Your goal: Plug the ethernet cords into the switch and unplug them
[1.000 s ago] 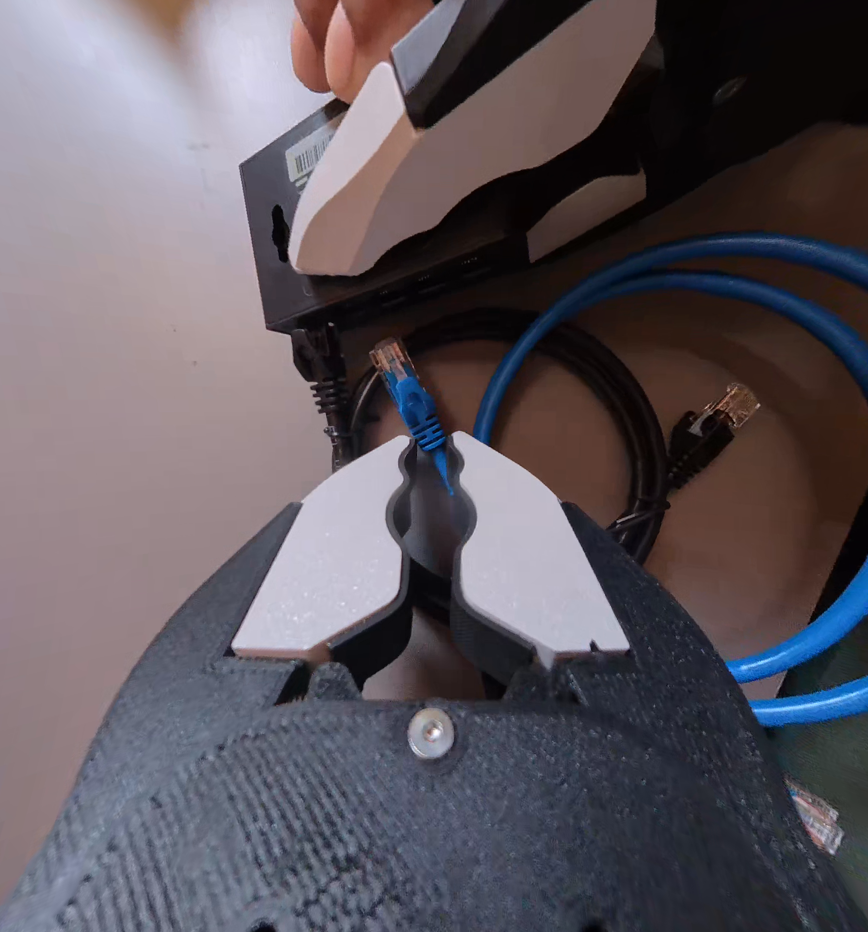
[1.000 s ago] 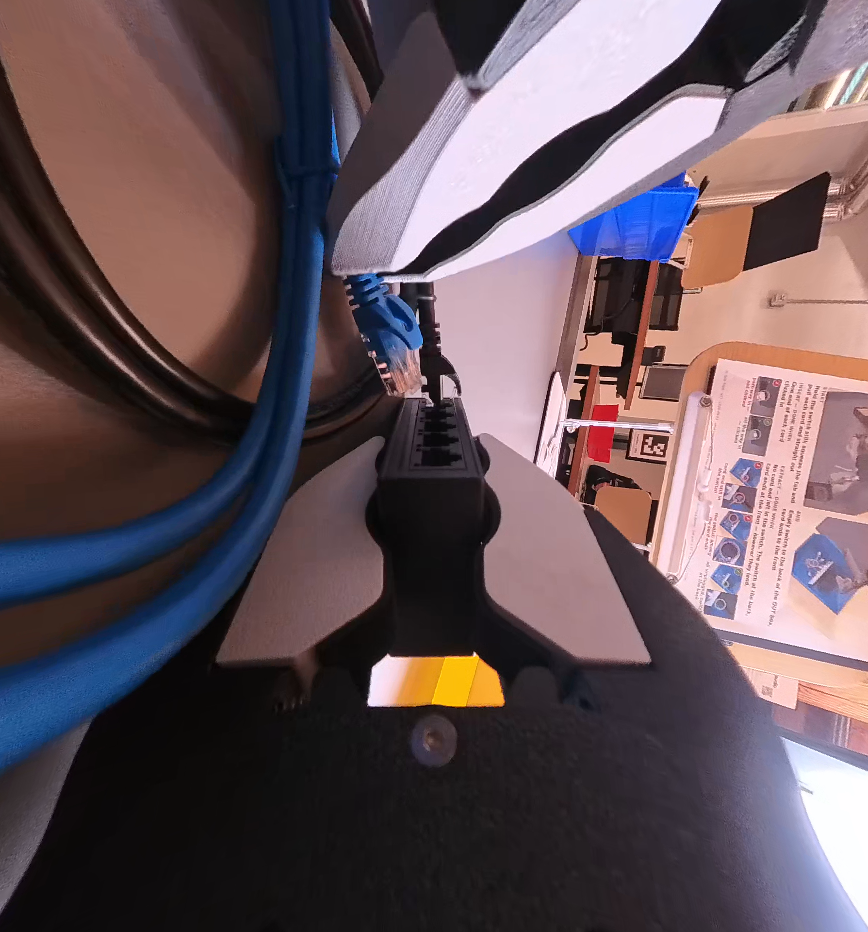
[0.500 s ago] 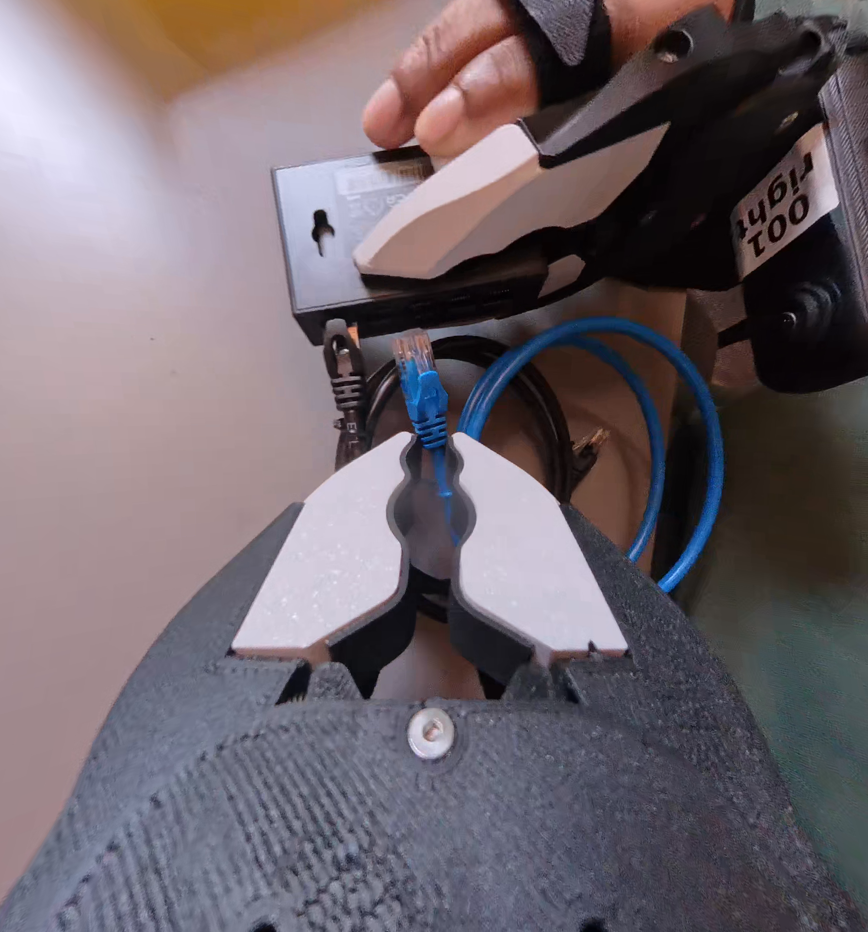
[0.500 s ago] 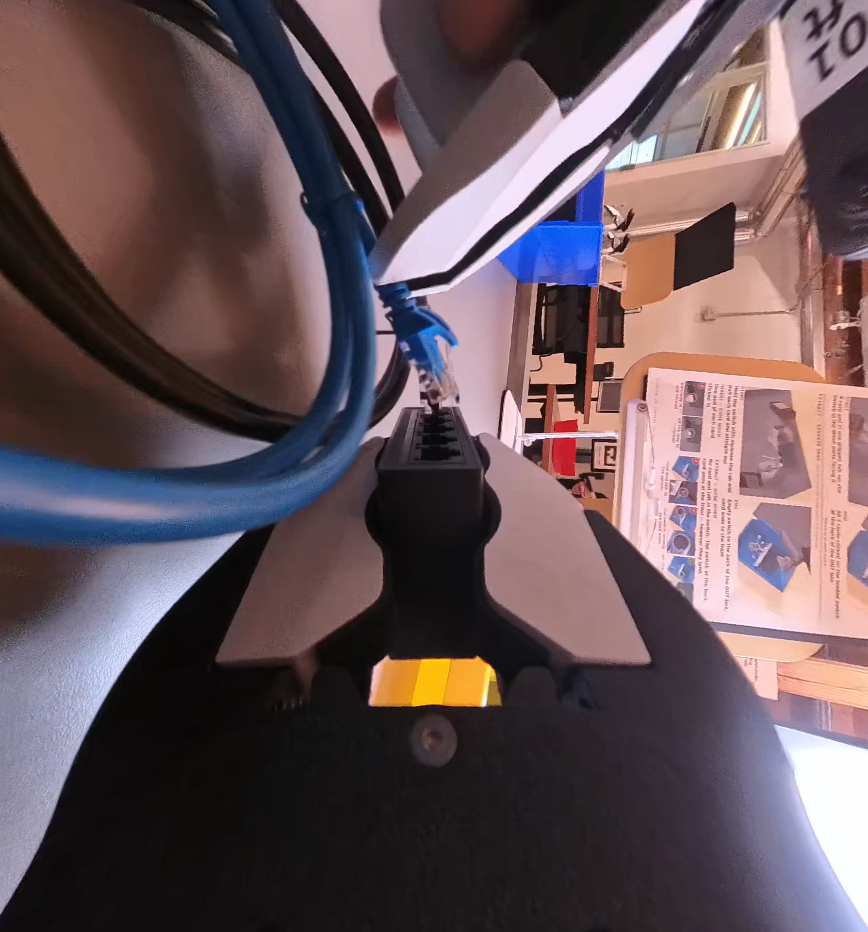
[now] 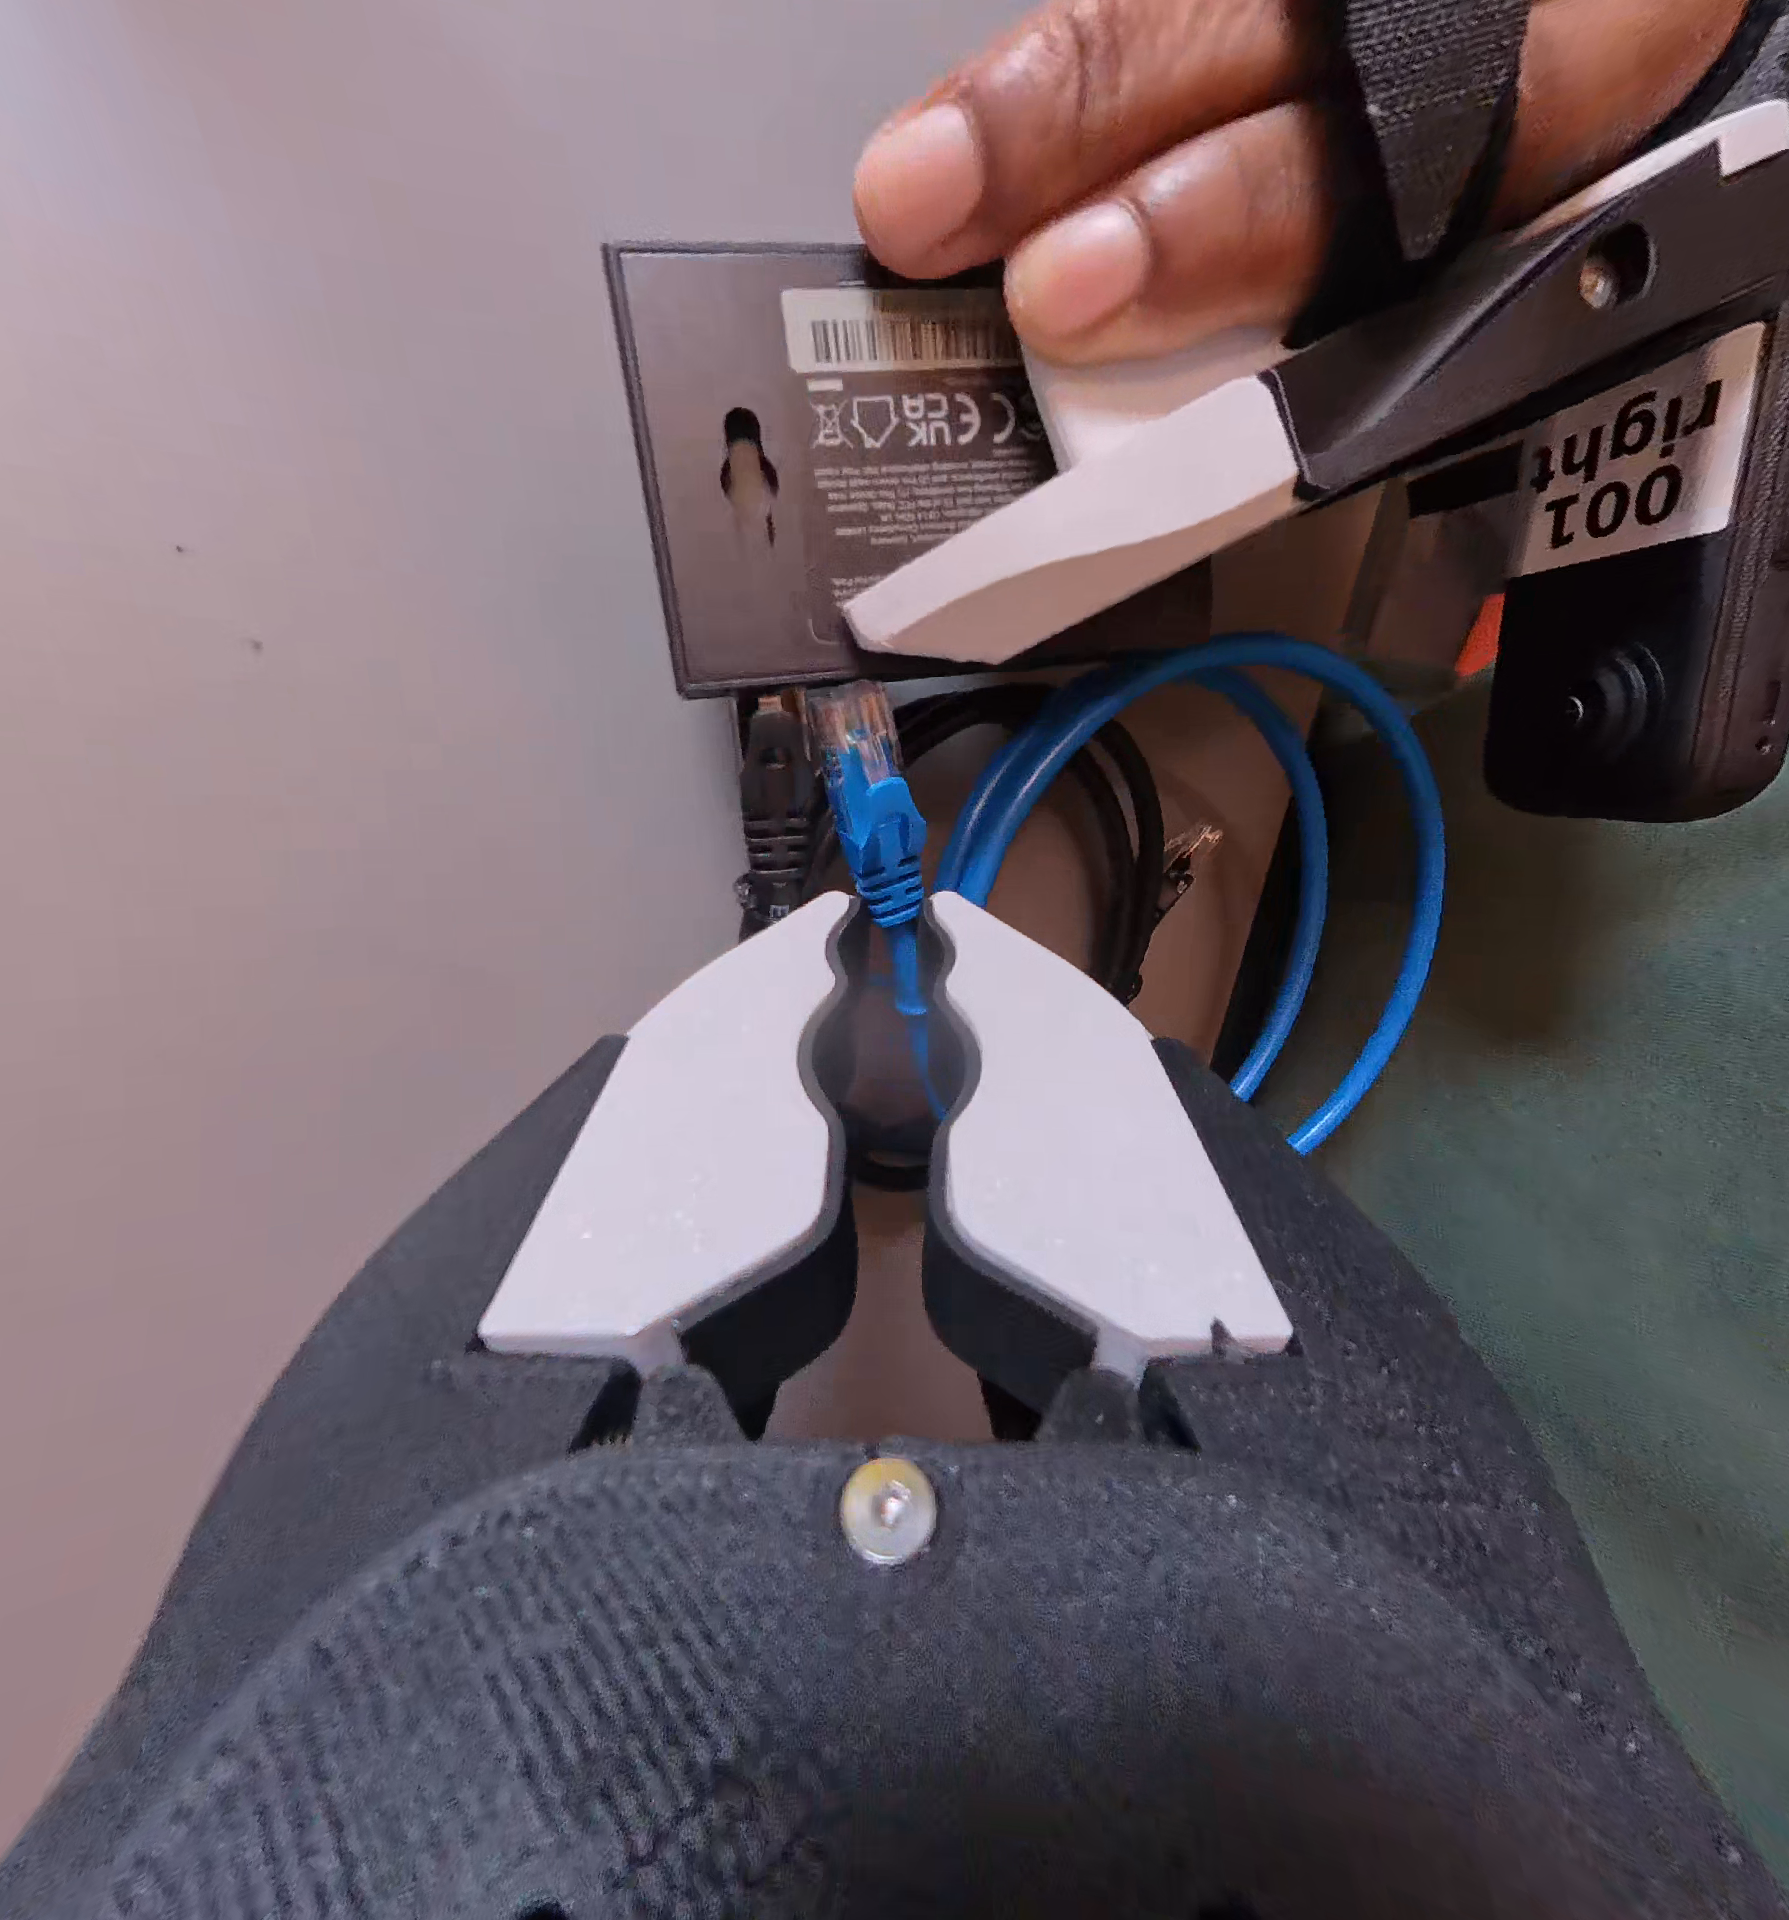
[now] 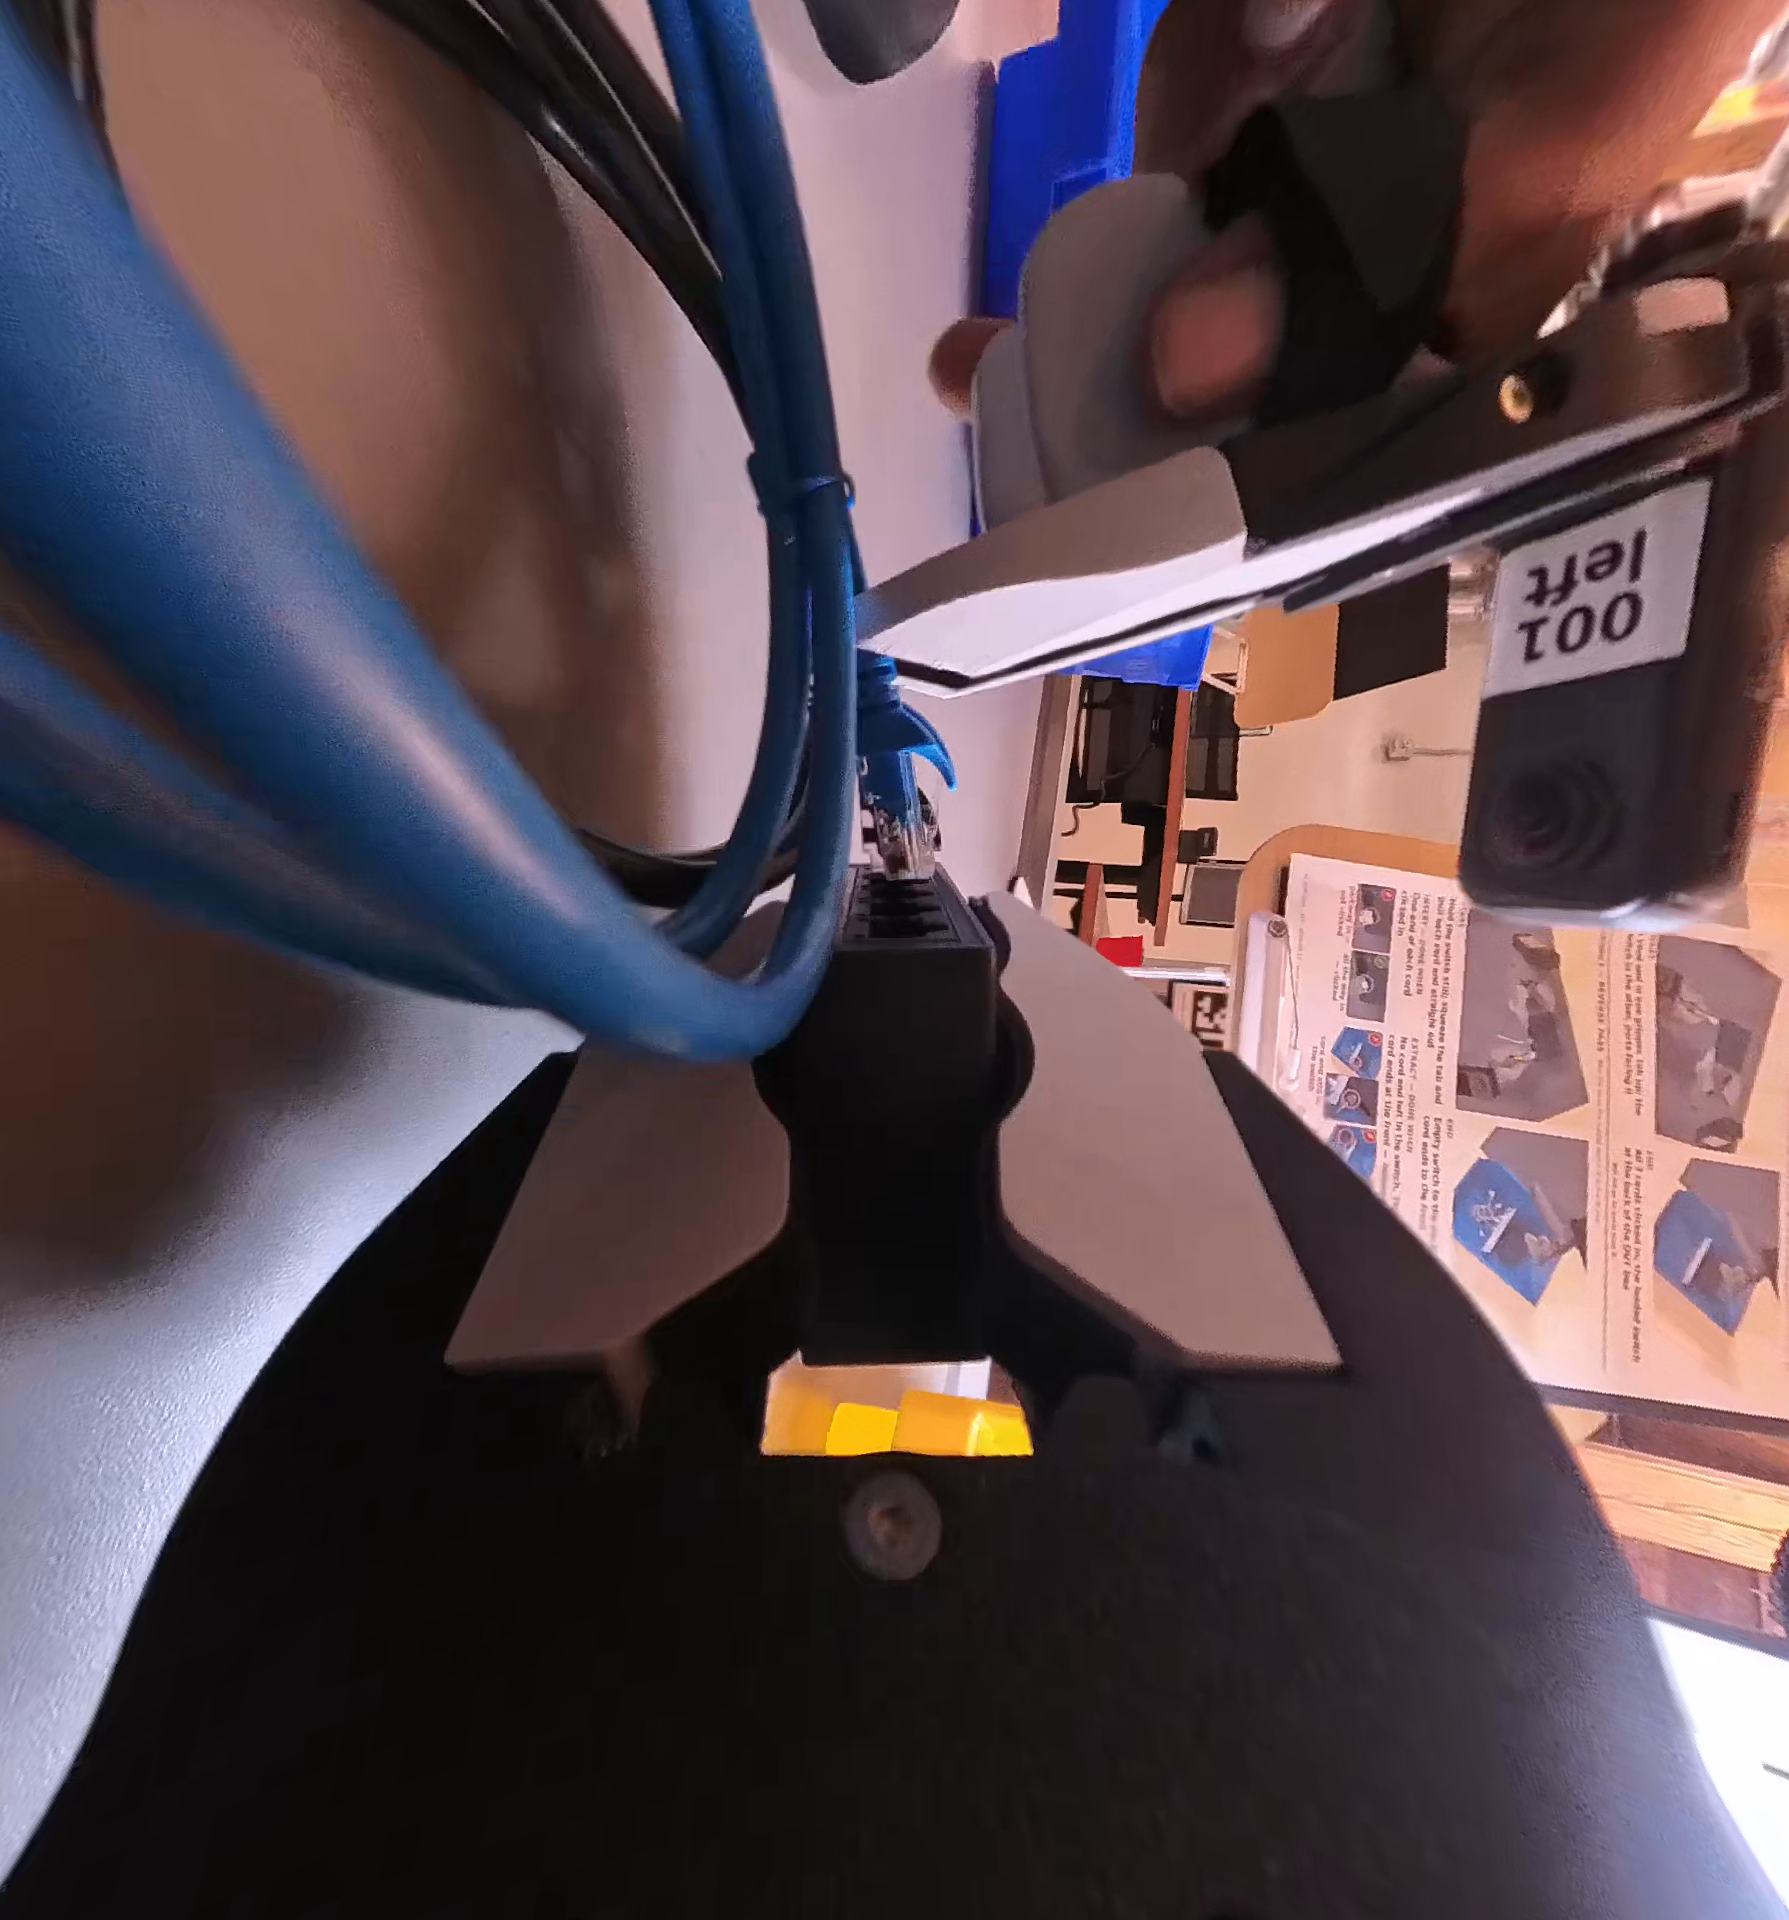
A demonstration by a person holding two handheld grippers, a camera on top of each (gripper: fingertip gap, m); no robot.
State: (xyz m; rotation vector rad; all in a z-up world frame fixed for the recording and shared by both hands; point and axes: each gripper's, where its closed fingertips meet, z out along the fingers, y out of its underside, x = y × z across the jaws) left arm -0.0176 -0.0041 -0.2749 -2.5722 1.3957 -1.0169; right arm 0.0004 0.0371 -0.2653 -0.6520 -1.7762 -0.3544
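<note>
My left gripper (image 5: 892, 914) is shut on the blue ethernet cord (image 5: 885, 831) just behind its clear plug (image 5: 854, 727). The plug tip is at the port edge of the black switch (image 5: 744, 468); whether it is inside a port I cannot tell. My right gripper (image 6: 895, 935) is shut on the switch (image 6: 900, 1039) and holds it off the table, port row facing away. In the right wrist view the blue plug (image 6: 900, 821) touches the far ports. A black cord's plug (image 5: 778, 790) sits in the port beside it. The right gripper (image 5: 1056, 561) shows in the left view.
The blue cord loops (image 5: 1368, 831) and a black cord coil (image 5: 1129, 831) hang below the switch, with a loose black plug (image 5: 1186, 847). A person's hand (image 5: 1129, 156) holds the right gripper. A green garment (image 5: 1648, 1143) is at right. A poster board (image 6: 1596, 1091) stands behind. My hands' fingertips stand some 5 cm from each other.
The switch has been lifted and turned so its labelled underside faces the left camera. The blue plug has closed the gap to the port row.
</note>
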